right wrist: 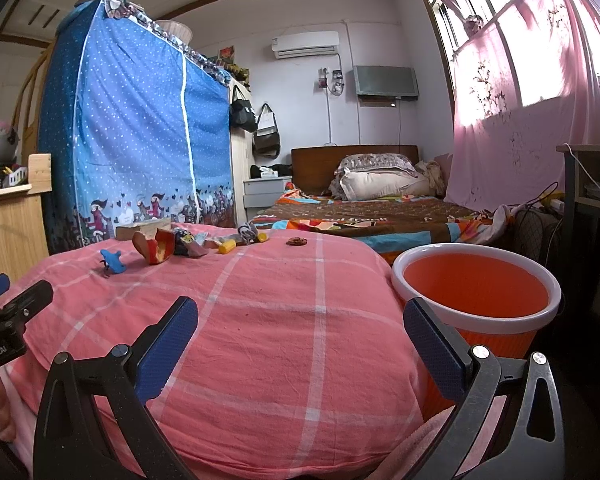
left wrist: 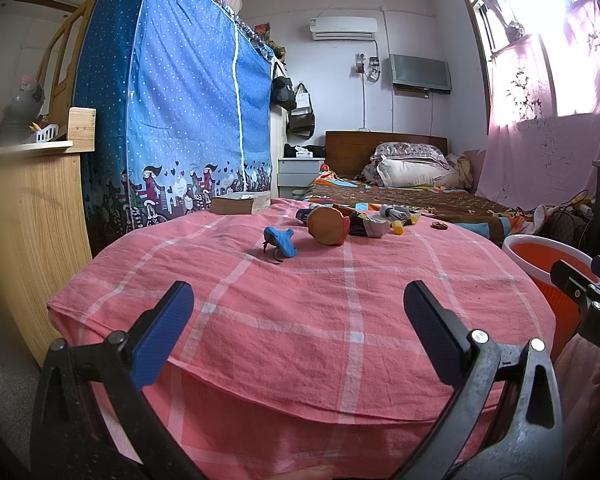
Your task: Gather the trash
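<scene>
Trash lies at the far side of a pink checked cloth (left wrist: 300, 312): a crumpled blue scrap (left wrist: 281, 241), an orange carton on its side (left wrist: 329, 225), dark wrappers (left wrist: 366, 223), a yellow piece (left wrist: 397, 228) and a small brown bit (left wrist: 439, 225). The same items show in the right wrist view: blue scrap (right wrist: 113, 261), carton (right wrist: 156, 245), yellow piece (right wrist: 227, 246), brown bit (right wrist: 297, 241). An orange bin with a white rim (right wrist: 476, 292) stands right of the cloth. My left gripper (left wrist: 298, 300) is open and empty, well short of the trash. My right gripper (right wrist: 300, 316) is open and empty, beside the bin.
A book (left wrist: 240, 203) lies at the cloth's far left edge. A blue fabric wardrobe (left wrist: 172, 100) and a wooden desk (left wrist: 28, 216) stand to the left. A bed (left wrist: 400, 196) lies behind. Cables and a shelf (right wrist: 588, 192) are at the right.
</scene>
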`<action>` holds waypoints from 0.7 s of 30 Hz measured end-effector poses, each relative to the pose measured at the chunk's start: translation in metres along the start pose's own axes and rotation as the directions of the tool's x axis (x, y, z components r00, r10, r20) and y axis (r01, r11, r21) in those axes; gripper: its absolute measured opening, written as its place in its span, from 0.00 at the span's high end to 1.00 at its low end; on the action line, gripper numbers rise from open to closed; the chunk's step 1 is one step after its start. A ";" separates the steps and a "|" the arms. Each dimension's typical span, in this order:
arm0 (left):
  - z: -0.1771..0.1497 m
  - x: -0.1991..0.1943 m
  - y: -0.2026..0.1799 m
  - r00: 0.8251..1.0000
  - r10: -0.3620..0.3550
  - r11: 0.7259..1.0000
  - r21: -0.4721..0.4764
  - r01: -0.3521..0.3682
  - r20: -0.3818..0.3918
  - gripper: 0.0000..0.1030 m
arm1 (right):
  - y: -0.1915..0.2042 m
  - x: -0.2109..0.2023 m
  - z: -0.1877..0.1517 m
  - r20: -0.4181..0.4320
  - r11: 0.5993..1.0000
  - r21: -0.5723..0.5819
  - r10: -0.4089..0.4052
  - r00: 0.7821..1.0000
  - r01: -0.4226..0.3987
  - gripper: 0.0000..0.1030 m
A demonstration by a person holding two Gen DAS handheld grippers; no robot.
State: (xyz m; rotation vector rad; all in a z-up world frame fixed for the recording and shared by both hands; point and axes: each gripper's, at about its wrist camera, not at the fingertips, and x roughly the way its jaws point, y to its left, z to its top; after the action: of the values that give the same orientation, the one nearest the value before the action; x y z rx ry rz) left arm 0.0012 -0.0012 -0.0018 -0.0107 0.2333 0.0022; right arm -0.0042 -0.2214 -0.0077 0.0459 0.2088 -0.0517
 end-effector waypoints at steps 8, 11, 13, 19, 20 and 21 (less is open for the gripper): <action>0.000 0.000 0.000 1.000 0.001 1.000 0.000 -0.001 0.001 0.00 | 0.000 0.000 0.000 -0.001 1.000 0.002 0.001 1.000 -0.001 0.00; 0.000 0.000 0.000 1.000 0.000 1.000 0.000 0.000 0.001 0.00 | -0.001 0.000 0.000 -0.001 1.000 0.002 0.001 1.000 -0.001 0.00; 0.000 0.000 0.000 1.000 0.001 1.000 0.001 -0.001 0.001 0.00 | -0.001 0.000 0.000 -0.001 1.000 0.002 0.000 1.000 0.000 0.00; 0.000 0.000 0.000 1.000 0.000 1.000 0.001 0.000 0.002 0.00 | 0.000 0.002 -0.003 -0.002 1.000 0.004 0.000 1.000 0.000 0.00; 0.000 0.000 0.000 1.000 0.001 1.000 0.001 -0.001 0.001 0.00 | 0.001 0.003 -0.005 -0.002 1.000 0.004 0.001 1.000 -0.001 0.00; 0.000 0.000 0.000 1.000 0.000 1.000 0.001 0.000 0.001 0.00 | 0.001 0.004 -0.006 -0.002 1.000 0.005 0.001 1.000 -0.001 0.00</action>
State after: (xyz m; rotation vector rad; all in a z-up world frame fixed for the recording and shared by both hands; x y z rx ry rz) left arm 0.0010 -0.0012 -0.0017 -0.0098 0.2321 0.0026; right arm -0.0015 -0.2198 -0.0147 0.0509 0.2110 -0.0515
